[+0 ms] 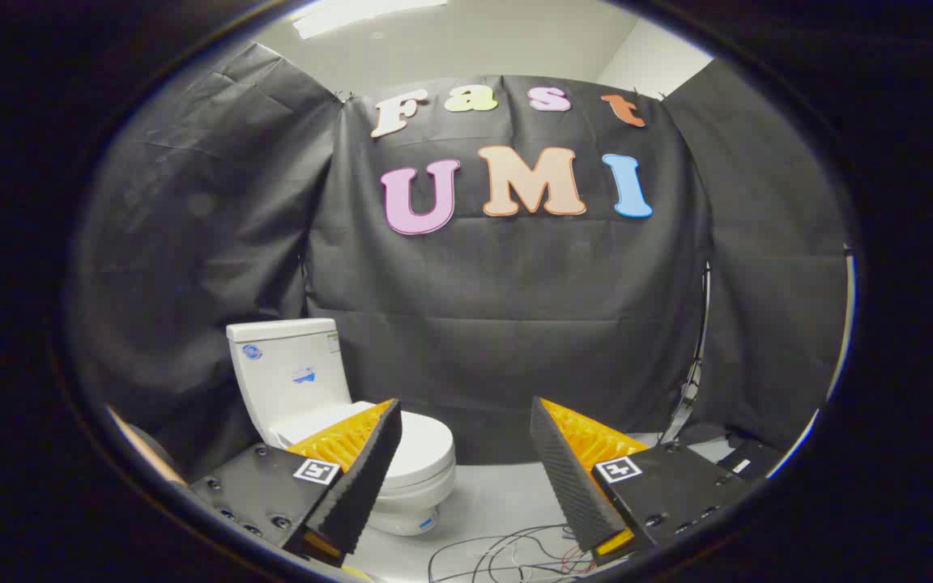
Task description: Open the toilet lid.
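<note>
Closest to me, the hand-held gripper [466,441] has its two black, ribbed-foam fingers [361,478] with orange backing spread wide apart, holding nothing; the gap between them is bare. Just beyond and below the fingertips I see pale grey floor [499,502], with a loose tangle of thin dark and reddish cables [507,559] lying on it between the fingers. Past the left finger, and partly covered by its tip, stands the small white ceramic toilet [402,453]. Its white oval lid [424,445] lies flat and shut on the bowl, so nothing of the task is done yet. The relation I would steer by is this: the toilet sits ahead and off to the left of the line between my fingers, not centred in the gap, and lower than the fingertips. Its long axis runs from the boxy white tank [288,372] at the back left toward the rounded front of the bowl, which points forward and to the right, roughly across my heading and not along it. The lid's free front lip is therefore the nearest part to the gap, and the hinge is at the far, tank side. I judge that I would have to swing left and drop down to bring that lip between the fingers, or hook one finger under it; the left finger is the nearer of the two. Farthest off hangs the black cloth wall [515,324] behind the tank.
</note>
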`<state>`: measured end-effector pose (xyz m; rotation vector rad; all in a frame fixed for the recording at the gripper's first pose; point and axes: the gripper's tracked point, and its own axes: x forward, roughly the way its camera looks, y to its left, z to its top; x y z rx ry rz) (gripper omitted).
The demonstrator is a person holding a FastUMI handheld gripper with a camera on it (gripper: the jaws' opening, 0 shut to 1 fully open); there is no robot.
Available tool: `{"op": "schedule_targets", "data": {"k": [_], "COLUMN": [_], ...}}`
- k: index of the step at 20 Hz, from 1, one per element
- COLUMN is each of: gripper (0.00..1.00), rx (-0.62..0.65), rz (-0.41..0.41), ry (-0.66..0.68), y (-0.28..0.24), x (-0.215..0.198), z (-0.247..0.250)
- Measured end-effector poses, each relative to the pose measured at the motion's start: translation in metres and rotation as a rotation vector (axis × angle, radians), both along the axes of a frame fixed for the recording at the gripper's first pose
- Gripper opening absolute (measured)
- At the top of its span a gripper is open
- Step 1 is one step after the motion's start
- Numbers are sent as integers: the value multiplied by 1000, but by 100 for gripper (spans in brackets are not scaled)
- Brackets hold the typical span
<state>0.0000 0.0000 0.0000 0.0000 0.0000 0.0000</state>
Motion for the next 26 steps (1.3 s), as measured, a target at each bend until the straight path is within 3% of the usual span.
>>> {"op": "schedule_targets", "data": {"k": [11, 16, 19, 22, 26], "gripper": [98, 98, 99, 99, 99], "rx": [18, 31, 40, 44, 60], "rz": [2, 68, 77, 48, -11], "ry": [-7, -52, -67, -33, 29], "y": [1, 28, 61, 105, 158], "x": [9, 83, 104, 92, 46], "z": [1, 17, 19, 3, -41]}}
